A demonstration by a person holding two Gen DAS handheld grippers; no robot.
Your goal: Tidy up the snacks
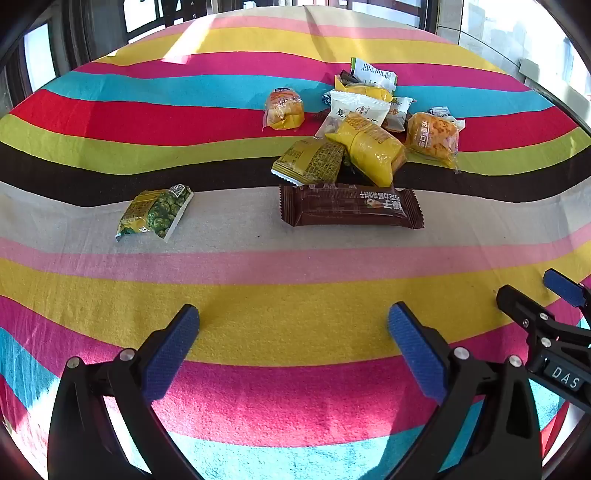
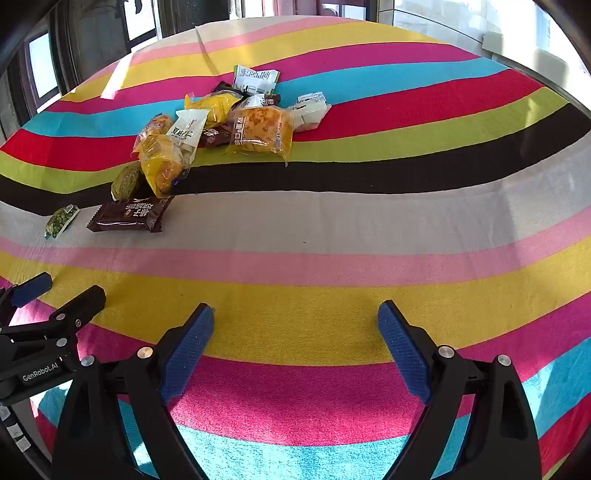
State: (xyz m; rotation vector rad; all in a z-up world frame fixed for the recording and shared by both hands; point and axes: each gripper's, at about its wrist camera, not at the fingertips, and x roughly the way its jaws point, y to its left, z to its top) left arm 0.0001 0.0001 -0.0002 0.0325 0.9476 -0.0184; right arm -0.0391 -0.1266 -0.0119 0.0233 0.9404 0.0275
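A pile of wrapped snacks (image 1: 365,122) lies on a striped tablecloth (image 1: 258,314). A brown chocolate bar (image 1: 351,205) lies in front of the pile. A green pea packet (image 1: 155,212) lies apart at the left and an orange bread packet (image 1: 284,109) behind. My left gripper (image 1: 293,332) is open and empty, well short of the snacks. My right gripper (image 2: 295,332) is open and empty too; the pile (image 2: 221,122), the chocolate bar (image 2: 127,216) and the pea packet (image 2: 61,220) lie far to its upper left. Each gripper shows at the other view's edge.
The striped cloth covers the whole table. Windows and dark frames (image 1: 110,22) stand beyond the far edge. A ledge (image 2: 495,40) shows at the back right.
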